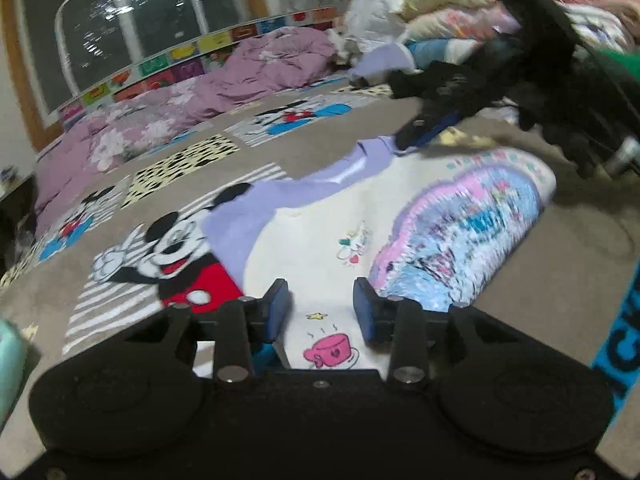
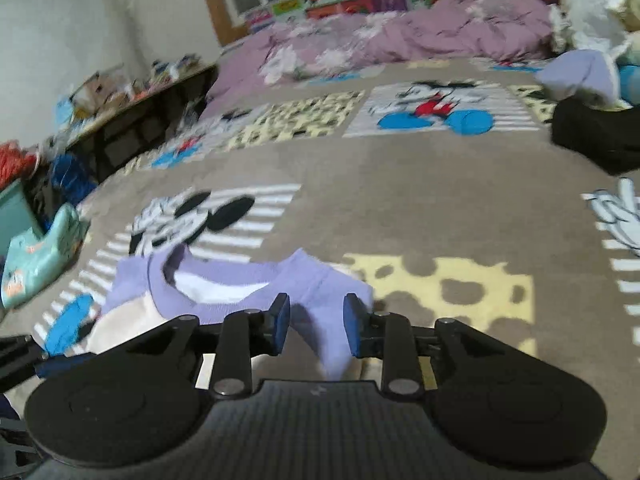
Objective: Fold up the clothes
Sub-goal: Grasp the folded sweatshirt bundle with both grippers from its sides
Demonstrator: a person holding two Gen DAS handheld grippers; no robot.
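Sweatshirt [image 1: 320, 216], cream-bodied with lilac sleeves and collar, lies spread on the cartoon-mouse blanket [image 1: 280, 148], near its front edge; it looks still unfolded, so I judge the folding barely begun. The left gripper [image 1: 322, 306] hovers over the hem with jaws partly apart, gripping nothing. The right gripper [image 2: 316, 326] straddles a lilac sleeve [image 2: 328, 304], pads not pressing it. Blue lettering at the blanket's right edge is cut off and unreadable. Unsorted clothes [image 1: 440, 20] pile behind.

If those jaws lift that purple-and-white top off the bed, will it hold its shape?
Probably not. The top looks like soft knit; its purple sleeve already lies creased, so it should droop. It seems light, and likelier to drag on the fuzzy blanket than slide.
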